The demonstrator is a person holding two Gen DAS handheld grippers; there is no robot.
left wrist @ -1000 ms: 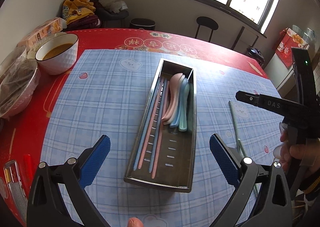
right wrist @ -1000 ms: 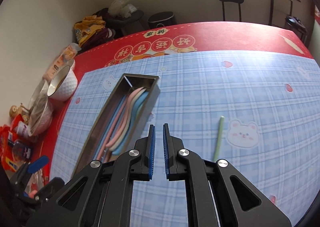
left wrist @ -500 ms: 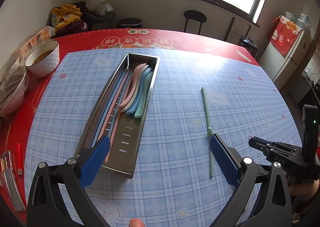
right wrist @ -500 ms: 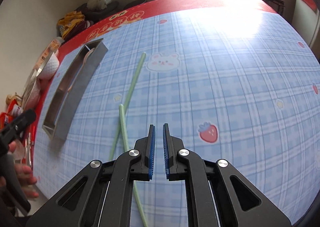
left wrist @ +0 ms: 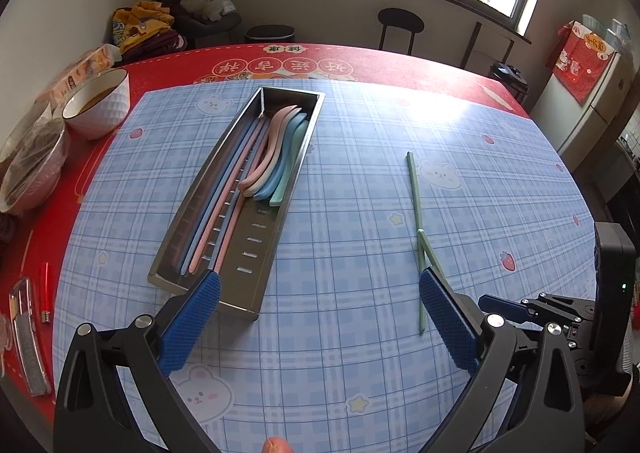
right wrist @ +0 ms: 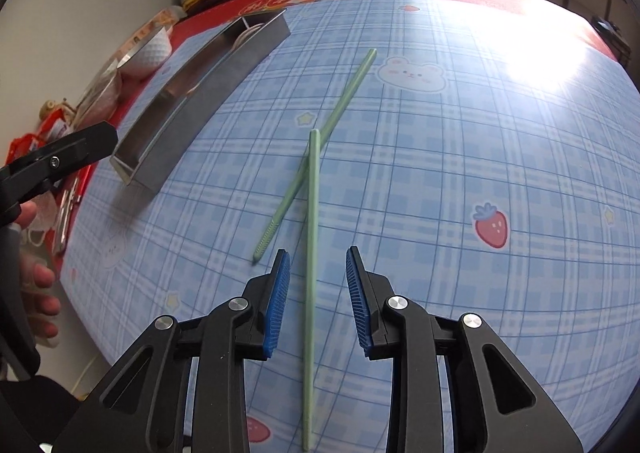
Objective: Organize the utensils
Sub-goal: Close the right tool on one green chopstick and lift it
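Note:
A steel utensil tray (left wrist: 280,189) on the blue checked mat holds pink and blue chopsticks and several pastel spoons (left wrist: 276,157). Two green chopsticks (left wrist: 416,209) lie crossed on the mat to its right. My left gripper (left wrist: 320,289) hangs open above the mat near the tray's near end, holding nothing. My right gripper (right wrist: 318,257) is low over the mat, its jaws opening. One green chopstick (right wrist: 312,189) runs between the pads without touching them. The other green chopstick (right wrist: 340,101) slants off to the left. The tray (right wrist: 192,93) lies far left in the right wrist view.
A white bowl of brown liquid (left wrist: 98,103) and a plastic-covered bowl (left wrist: 32,161) stand on the red tablecloth at the left. A red lighter (left wrist: 45,289) and a clear case (left wrist: 26,337) lie near the left edge. A black stool (left wrist: 400,19) stands beyond the table.
My right gripper has dropped over the green chopsticks, and its jaws have gone from shut to parted around one. The left gripper slid sideways, so the tray now sits further left in its view.

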